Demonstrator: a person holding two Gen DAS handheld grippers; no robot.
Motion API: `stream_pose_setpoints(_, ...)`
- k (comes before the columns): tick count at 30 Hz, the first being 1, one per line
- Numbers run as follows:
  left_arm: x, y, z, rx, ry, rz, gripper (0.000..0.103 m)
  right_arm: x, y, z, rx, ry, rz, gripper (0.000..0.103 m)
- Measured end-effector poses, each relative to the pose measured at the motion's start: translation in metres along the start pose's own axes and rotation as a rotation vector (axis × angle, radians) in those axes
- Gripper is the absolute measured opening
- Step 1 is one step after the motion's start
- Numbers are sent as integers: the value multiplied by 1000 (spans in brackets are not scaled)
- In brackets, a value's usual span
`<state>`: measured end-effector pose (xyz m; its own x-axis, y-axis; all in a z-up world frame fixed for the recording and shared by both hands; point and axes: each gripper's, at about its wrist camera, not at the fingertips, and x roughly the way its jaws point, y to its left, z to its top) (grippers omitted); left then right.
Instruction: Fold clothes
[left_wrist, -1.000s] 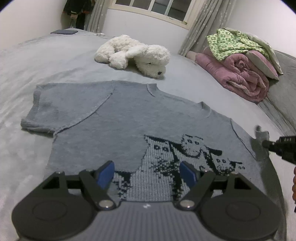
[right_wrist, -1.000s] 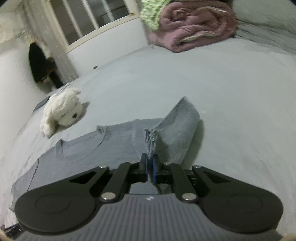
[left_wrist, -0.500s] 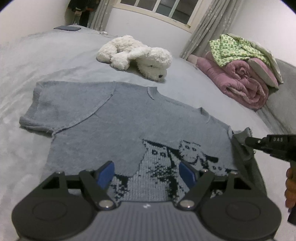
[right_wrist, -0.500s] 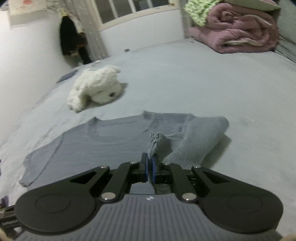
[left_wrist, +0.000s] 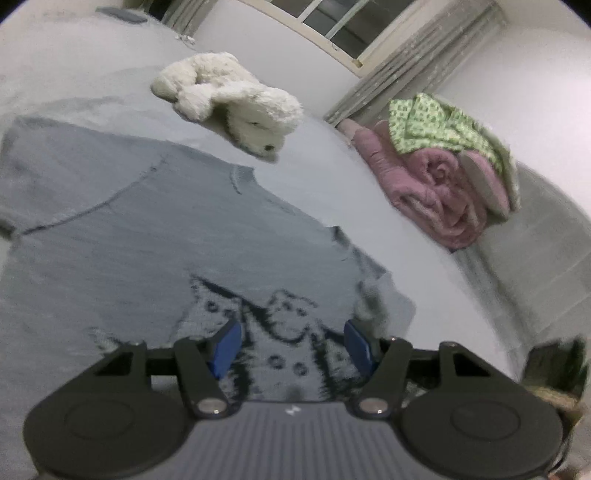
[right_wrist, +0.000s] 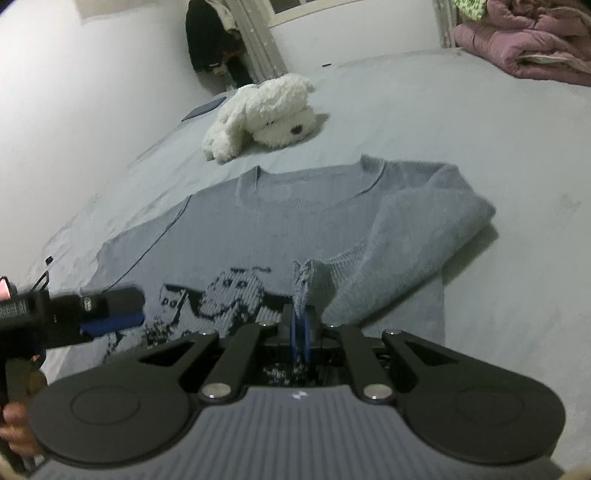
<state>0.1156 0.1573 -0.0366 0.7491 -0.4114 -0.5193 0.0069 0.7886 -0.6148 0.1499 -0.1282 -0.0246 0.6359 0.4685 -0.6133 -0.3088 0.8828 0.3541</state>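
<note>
- The right gripper (right_wrist: 301, 325), clenched on the cuff of the right sleeve (right_wrist: 417, 236), has carried it from out beside the grey sweater (right_wrist: 280, 218) in over the chest pattern; that first sleeve fold looks almost made.
- The sweater lies flat on the bed (right_wrist: 461, 110), below the plush dog (right_wrist: 266, 110).
- The left gripper (left_wrist: 293, 347) hangs tilted down over the hem, its jaws just narrowed yet gripping nothing.
- The right gripper also slants downward, low above the fabric.

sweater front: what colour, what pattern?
Grey knit sweater with a dark-and-pale knitted animal motif across the lower front; clearest in the right wrist view.
</note>
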Motion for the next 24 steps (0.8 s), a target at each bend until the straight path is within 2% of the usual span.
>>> stream_pose_setpoints(2,10,0,4,-48,27,-47,62,0,-1,-4,1,-11,10,7)
stream_pose_setpoints(5,33,-10,10,-63,86,-110,62,-6,-6,-7,18,-34,37,7)
stream_pose_setpoints(9,74,-28,18,-54,158,-143,62,-9,-16,-9,52,-51,74,7)
stream_pose_setpoints(17,145,-51,31,2,171,-111,61,-8,-23,-6,63,-39,113,7)
stream_pose_setpoints(24,185,-48,32,-66,193,-197,57,-15,-29,-4,70,-36,139,7)
